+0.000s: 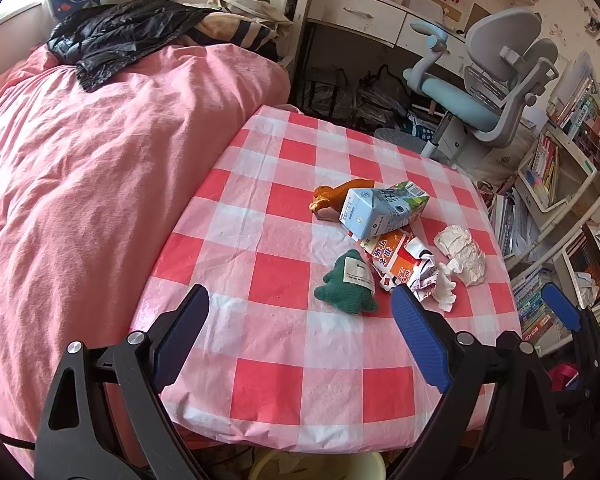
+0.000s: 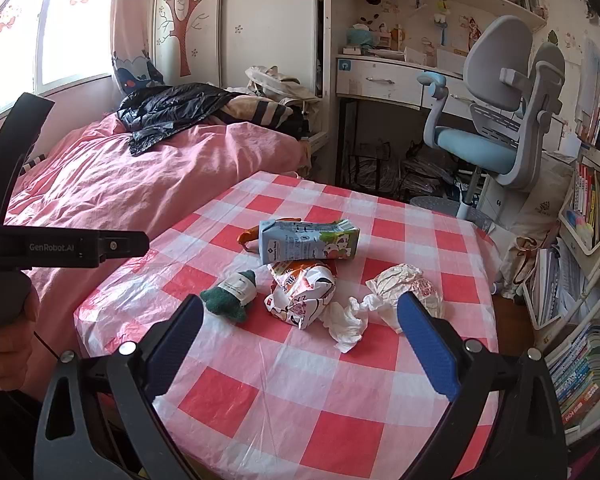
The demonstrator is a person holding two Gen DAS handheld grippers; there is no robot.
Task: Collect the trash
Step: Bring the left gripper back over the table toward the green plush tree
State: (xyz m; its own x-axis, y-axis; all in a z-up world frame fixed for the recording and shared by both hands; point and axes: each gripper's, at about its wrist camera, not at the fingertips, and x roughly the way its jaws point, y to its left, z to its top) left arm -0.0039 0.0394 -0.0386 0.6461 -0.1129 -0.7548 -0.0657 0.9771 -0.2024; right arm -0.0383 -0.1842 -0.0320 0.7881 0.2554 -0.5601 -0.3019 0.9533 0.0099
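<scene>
Light, crushable trash lies mid-bench; both tongs hang released above the near edge.

The milk carton, crumpled wrapper, tissue and paper wad probably weigh little and yield to a pinch; the carton's flat sides look best for the right tongs. The left tongs hold nothing. A green plush tree and orange toy crowd the pile, touching it.

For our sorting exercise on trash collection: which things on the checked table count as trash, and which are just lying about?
Trash:
milk carton
crumpled snack wrapper
crumpled tissue
crumpled white wrapper

Lying about:
green plush toy
orange toy dinosaur
</scene>
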